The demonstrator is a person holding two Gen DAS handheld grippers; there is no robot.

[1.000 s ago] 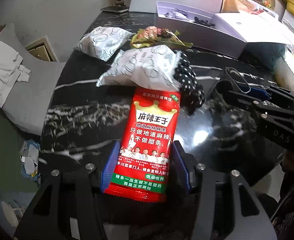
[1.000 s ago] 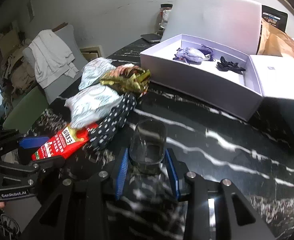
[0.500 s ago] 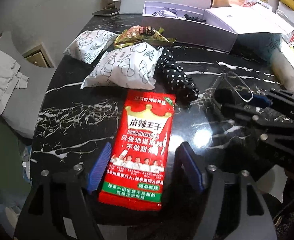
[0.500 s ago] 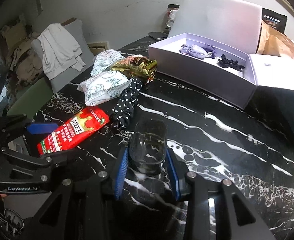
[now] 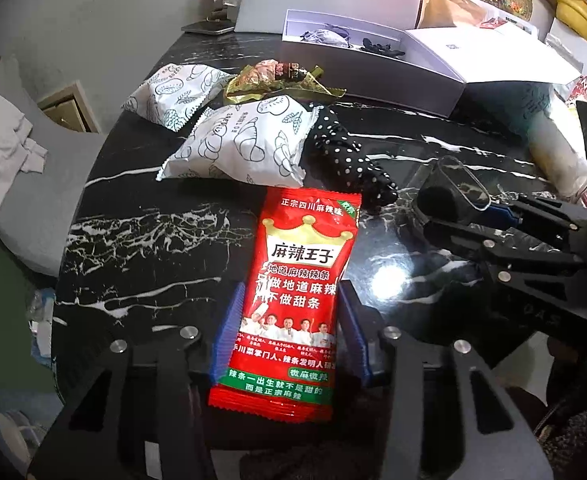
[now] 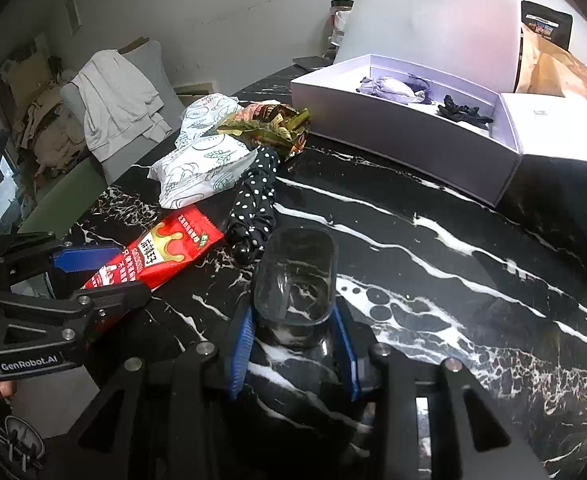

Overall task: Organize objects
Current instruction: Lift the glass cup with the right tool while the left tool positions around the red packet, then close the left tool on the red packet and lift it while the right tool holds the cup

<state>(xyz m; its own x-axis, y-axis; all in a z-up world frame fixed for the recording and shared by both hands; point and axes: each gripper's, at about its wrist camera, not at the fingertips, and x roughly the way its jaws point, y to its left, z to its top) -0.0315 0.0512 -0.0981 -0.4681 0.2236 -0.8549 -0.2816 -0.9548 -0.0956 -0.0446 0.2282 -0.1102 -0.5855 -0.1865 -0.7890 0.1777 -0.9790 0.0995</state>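
Grasping looks like the step in hand: left gripper (image 5: 289, 332) is clamped on the red snack packet (image 5: 293, 300) at six o'clock, right gripper (image 6: 293, 344) grips a clear glass (image 6: 295, 280), and next both likely need lifting toward the white box (image 6: 413, 136) at one o'clock.

The left wrist camera sits close over the black marble table (image 5: 141, 240), looking steeply down and forward, with the white box (image 5: 373, 68) at upper centre. The right wrist camera looks down the same way from further right, the box (image 6: 405, 144) at upper right. Both share the red snack packet (image 5: 297, 296) (image 6: 161, 256), and each catches the other's gripper at its edge
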